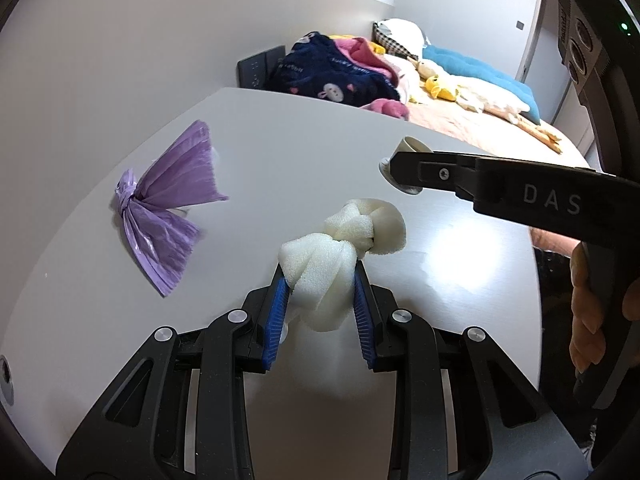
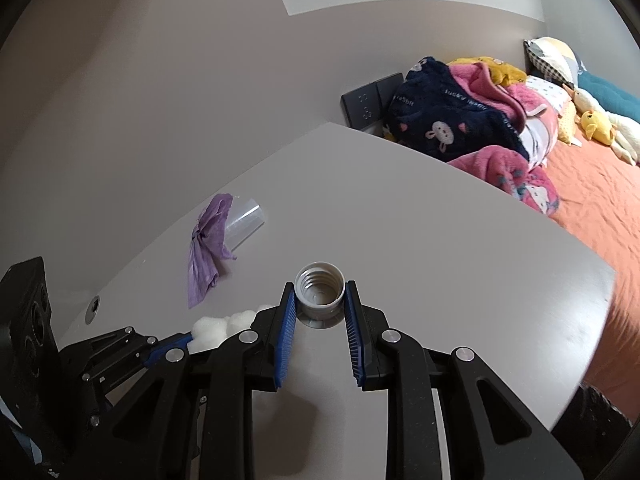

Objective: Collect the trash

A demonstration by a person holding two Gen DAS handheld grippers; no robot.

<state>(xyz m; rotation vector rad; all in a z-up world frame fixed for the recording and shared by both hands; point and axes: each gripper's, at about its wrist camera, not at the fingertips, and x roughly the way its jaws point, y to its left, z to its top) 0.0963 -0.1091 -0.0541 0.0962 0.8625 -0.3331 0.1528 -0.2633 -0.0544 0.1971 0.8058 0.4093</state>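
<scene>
My left gripper [image 1: 319, 280] is shut on a knotted piece of white foam [image 1: 344, 244], held a little above the grey table [image 1: 280, 140]. My right gripper [image 2: 320, 300] is shut on a grey threaded cap [image 2: 320, 280], its open end facing the camera. In the left wrist view the right gripper [image 1: 402, 174] reaches in from the right with the cap [image 1: 414, 146] at its tip. The right wrist view shows the left gripper [image 2: 188, 338] and the foam [image 2: 220, 326] at lower left. A knotted purple plastic bag [image 1: 164, 208] lies on the table to the left.
A clear plastic cup [image 2: 246, 220] lies behind the purple bag [image 2: 208, 248]. A wall borders the table on the left. Beyond the table's far edge is a bed [image 2: 592, 200] piled with clothes [image 2: 448, 120] and soft toys. A hand [image 1: 588, 312] grips the right tool.
</scene>
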